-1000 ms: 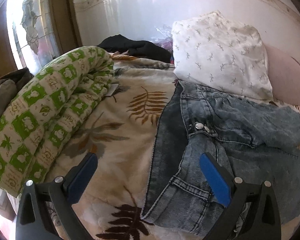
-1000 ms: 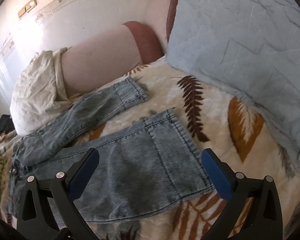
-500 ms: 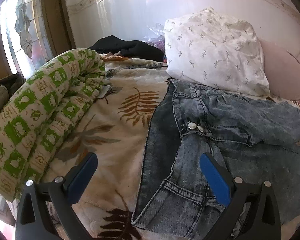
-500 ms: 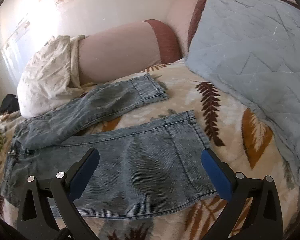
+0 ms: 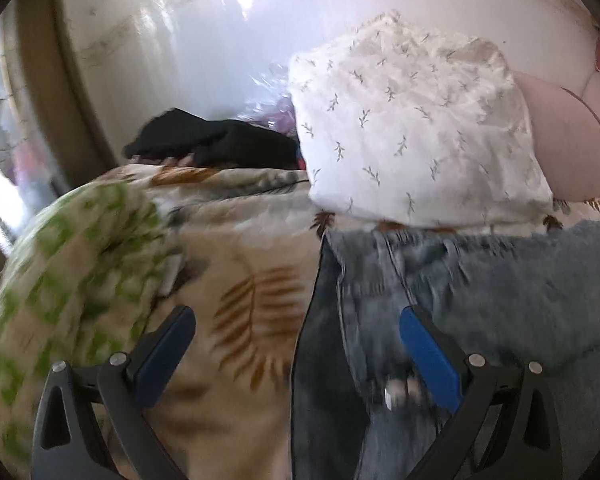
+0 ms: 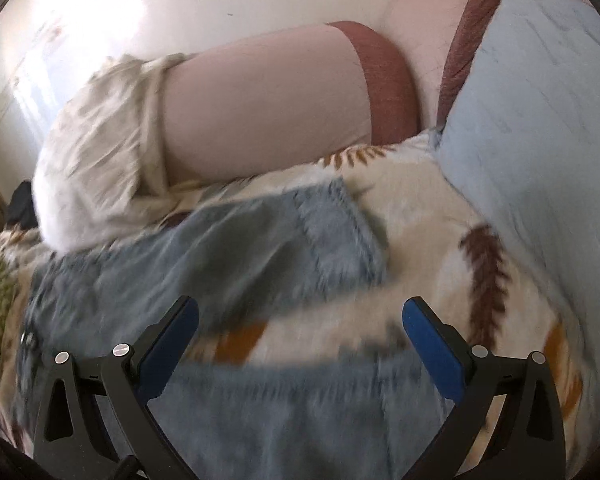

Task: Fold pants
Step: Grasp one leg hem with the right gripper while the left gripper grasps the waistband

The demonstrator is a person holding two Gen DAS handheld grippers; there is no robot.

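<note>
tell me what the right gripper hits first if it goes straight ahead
Probably the bedspread in the gap between the two legs of the jeans. The right gripper has open jaws; blur leaves depth uncertain.

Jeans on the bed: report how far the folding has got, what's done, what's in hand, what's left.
Done: only the laying out. The jeans lie spread on the leaf-print blanket, legs apart, no fold visible. In hand: nothing; the left gripper hangs open over the waistband edge, the right gripper open above the legs, neither touching cloth. Left: grasping and every fold. Both views are motion-blurred.
</note>
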